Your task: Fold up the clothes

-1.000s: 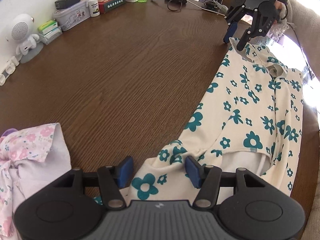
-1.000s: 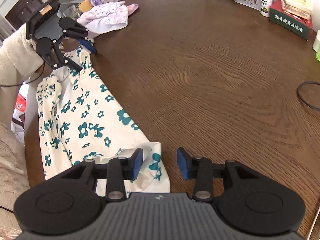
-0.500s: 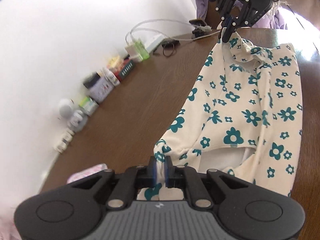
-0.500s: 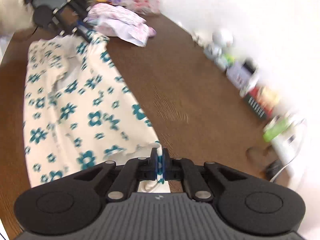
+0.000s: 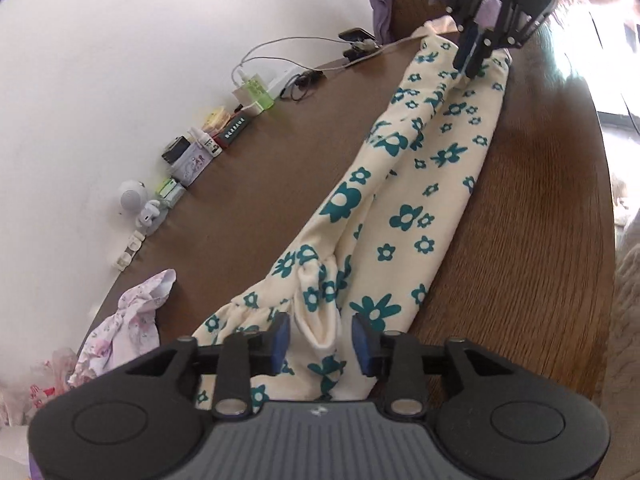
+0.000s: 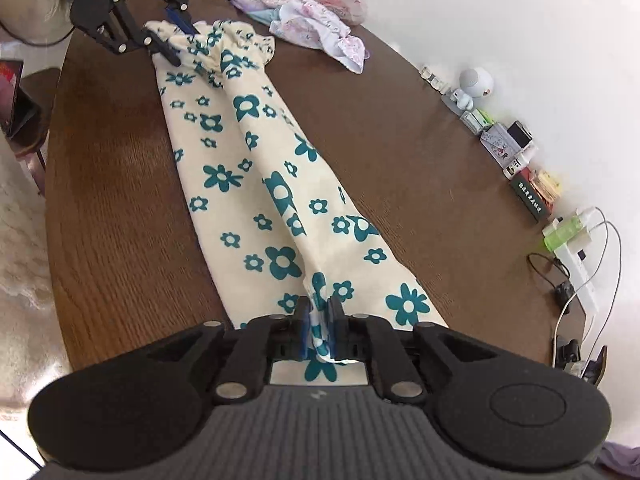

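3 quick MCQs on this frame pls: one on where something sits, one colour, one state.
1. Where is the pink floral garment pile?
A. under the cream garment
B. on the table beyond the cream garment's far end
C. on the floor

2. What colour are the flowers on the cream garment?
A. teal
B. red
C. yellow

3. How does the cream garment lie?
A. hanging off a chair
B. balled up
C. folded into a long narrow strip

B: the right wrist view shows it on the wood past the strip.
A: teal flowers on cream.
C: it runs as a strip from the right gripper to the left gripper.
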A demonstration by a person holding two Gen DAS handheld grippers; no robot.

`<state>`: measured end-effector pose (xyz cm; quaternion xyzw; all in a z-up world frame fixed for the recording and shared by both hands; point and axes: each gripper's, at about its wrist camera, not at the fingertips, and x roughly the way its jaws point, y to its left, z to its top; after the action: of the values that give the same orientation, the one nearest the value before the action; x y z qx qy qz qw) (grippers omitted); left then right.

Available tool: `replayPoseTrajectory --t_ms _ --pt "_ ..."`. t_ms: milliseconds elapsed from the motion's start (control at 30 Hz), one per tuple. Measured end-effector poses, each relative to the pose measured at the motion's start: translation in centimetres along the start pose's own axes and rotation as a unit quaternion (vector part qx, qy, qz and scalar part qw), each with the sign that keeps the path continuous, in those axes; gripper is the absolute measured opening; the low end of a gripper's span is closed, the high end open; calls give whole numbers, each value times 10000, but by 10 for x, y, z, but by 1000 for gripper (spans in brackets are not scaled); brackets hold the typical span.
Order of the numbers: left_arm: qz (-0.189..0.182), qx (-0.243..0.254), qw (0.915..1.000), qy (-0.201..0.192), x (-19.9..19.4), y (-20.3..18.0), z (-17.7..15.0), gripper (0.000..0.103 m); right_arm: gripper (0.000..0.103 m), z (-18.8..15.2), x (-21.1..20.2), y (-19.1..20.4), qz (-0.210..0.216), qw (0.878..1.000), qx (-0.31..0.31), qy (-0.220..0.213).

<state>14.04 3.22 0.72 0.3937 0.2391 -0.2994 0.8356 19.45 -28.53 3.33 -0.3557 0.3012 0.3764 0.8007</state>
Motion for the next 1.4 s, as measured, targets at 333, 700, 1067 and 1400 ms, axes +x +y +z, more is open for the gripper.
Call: replayPoseTrajectory --t_ms 333,700,1067,1400 --pt "-92 158 9992 367 22 15 -3 54 43 56 -9 3 482 9850 1084 -1255" --pt "-345 -617 9974 126 -11 40 -27 66 13 135 67 65 569 9957 214 -704" --pt "-214 -967 9924 735 34 130 -51 65 7 129 78 81 368 9980 349 -389" --pt "-816 -878 9911 584 13 121 -49 1 8 130 81 88 92 9984 422 -363"
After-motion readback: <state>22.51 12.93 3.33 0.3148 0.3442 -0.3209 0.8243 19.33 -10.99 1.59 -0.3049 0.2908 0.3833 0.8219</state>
